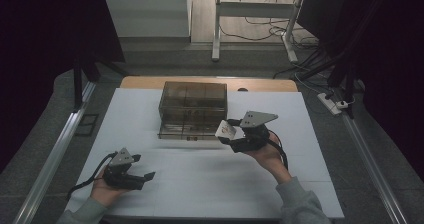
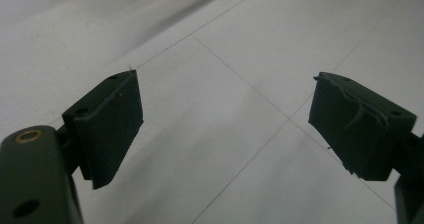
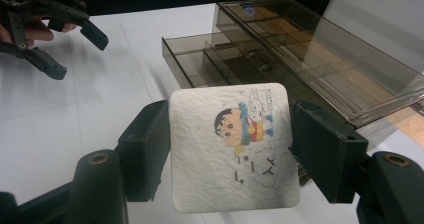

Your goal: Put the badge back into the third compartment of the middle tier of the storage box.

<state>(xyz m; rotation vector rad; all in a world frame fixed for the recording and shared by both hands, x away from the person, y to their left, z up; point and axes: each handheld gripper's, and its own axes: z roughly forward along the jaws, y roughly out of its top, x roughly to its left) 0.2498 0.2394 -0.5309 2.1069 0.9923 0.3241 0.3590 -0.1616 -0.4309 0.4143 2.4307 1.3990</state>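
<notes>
A white-covered table (image 1: 200,174) stands in a dim room with a grey floor (image 1: 45,129). The right hand-held gripper (image 1: 226,134) clamps a cartoon-printed white pad (image 3: 232,146) beside the smoky drawer box (image 1: 192,106); the left hand-held gripper (image 1: 145,178) gapes, released.

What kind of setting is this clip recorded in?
Probably a lab or workshop set up for recording: a white-covered table ringed by dark curtains, with cables and a power strip on the grey floor. On the table stands a clear plastic drawer box.

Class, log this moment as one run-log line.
right gripper: shut on cartoon coaster | left gripper: open above table | drawer box: bottom drawer open
</notes>
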